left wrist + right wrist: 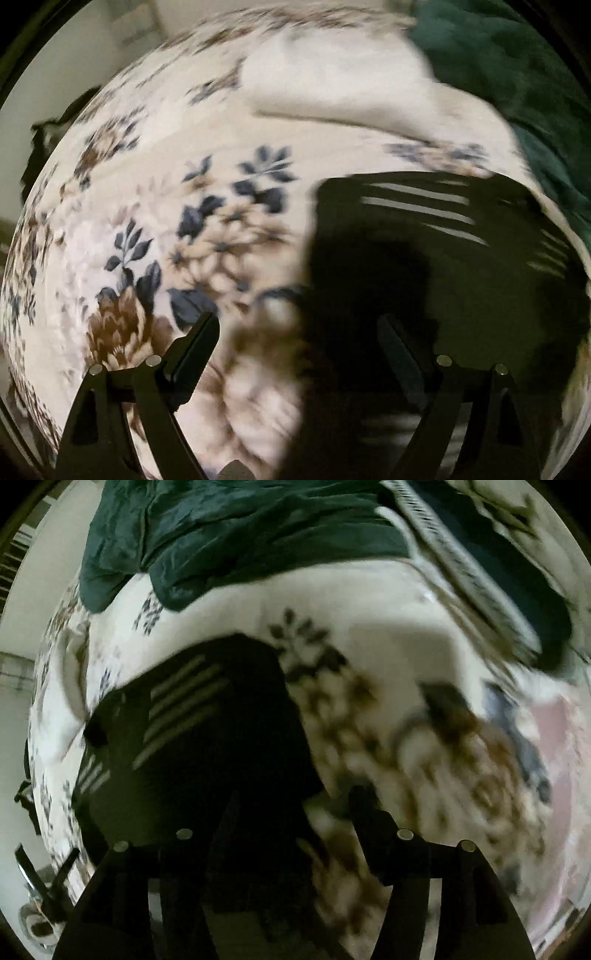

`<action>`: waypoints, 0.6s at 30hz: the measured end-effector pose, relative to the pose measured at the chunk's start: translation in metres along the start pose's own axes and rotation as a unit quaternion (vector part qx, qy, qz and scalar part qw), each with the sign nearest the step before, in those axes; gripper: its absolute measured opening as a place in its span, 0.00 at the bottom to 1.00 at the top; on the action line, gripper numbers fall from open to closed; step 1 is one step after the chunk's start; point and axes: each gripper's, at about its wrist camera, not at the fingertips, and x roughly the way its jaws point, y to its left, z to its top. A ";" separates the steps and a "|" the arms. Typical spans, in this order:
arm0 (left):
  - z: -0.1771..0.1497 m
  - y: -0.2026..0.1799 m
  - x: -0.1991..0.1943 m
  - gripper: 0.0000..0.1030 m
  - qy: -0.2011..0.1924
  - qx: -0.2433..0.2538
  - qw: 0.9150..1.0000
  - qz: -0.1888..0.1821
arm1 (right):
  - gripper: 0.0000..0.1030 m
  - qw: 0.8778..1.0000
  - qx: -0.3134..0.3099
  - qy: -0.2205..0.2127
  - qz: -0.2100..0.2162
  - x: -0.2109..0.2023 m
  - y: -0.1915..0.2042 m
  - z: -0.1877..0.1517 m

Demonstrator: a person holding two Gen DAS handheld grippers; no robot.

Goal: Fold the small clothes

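- The bed (155, 177), under a floral sheet, fills both views; a green blanket (229, 535) lies bunched at its far side, with a white cloth (332, 81) beside it in the left view.
- The garment (424, 266), small, black with pale stripes, lies on the sheet just below both grippers. In the left view it sits right of centre; in the right view it sits left of centre.
- The left gripper (299, 332) points steeply down with jaws wide apart. One finger stands over the sheet, the other over the black cloth; nothing is pinched.
- The right gripper (291, 797) has jaws partly open at the garment's edge. Its left finger merges with the dark cloth, so I cannot tell whether any fabric is caught.
- Judged step: both grippers are placing themselves at the garment's near edge to take hold for a fold.
- The next move likely calls for each gripper to close on a corner or edge, then carry it over evenly.
- Hard to read: both views are smeared by blur, the garment's near edge is hidden behind the fingers, and its kind and how far it is folded cannot be told.
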 end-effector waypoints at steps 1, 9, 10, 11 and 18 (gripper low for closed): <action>-0.002 -0.012 -0.010 0.87 -0.004 0.013 1.000 -0.006 | 0.61 1.000 0.001 0.005 -0.004 -0.011 -0.008 -0.012; -0.091 -0.119 -0.088 0.88 0.047 0.086 0.991 -0.096 | 0.61 0.997 -0.053 0.048 -0.031 -0.100 -0.075 -0.093; -0.112 -0.141 -0.095 0.88 0.068 0.094 0.987 -0.114 | 0.61 0.996 -0.058 0.053 -0.034 -0.106 -0.082 -0.096; -0.130 -0.161 -0.100 0.88 0.083 0.100 0.984 -0.125 | 0.61 0.996 -0.065 0.059 -0.033 -0.111 -0.091 -0.099; -0.267 -0.312 -0.098 0.88 0.210 0.090 0.958 -0.173 | 0.61 0.989 -0.115 0.092 -0.013 -0.116 -0.152 -0.072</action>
